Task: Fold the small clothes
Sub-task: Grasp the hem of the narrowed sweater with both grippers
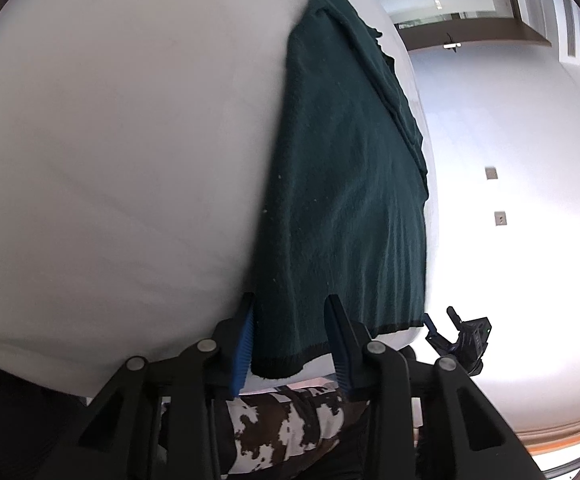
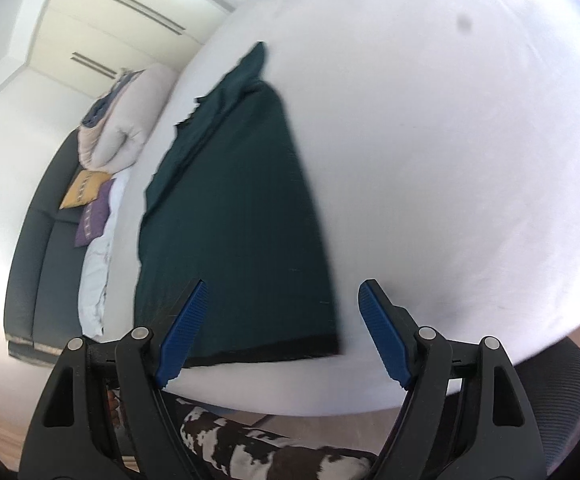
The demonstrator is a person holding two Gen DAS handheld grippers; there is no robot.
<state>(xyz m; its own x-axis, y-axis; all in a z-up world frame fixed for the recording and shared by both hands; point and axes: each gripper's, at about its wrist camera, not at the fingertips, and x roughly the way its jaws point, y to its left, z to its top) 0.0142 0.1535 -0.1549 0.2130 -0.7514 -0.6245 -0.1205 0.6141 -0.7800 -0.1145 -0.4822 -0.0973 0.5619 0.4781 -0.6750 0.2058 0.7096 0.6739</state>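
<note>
Lying near bed [image 2: 430, 160] edge, green garment [image 2: 238, 216]

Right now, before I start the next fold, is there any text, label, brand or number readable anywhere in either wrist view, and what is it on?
None: no readable text in either view.
Dark green garment: no tag, label or print visible on the side showing.
White bed surface: plain.
Yellow cushion and purple cushion: woven patterns only, no letters.
Wall plates: too small and blurred to read any marking.

Two close wrist views, shared green garment [image 1: 342, 184] (tilted).
</note>
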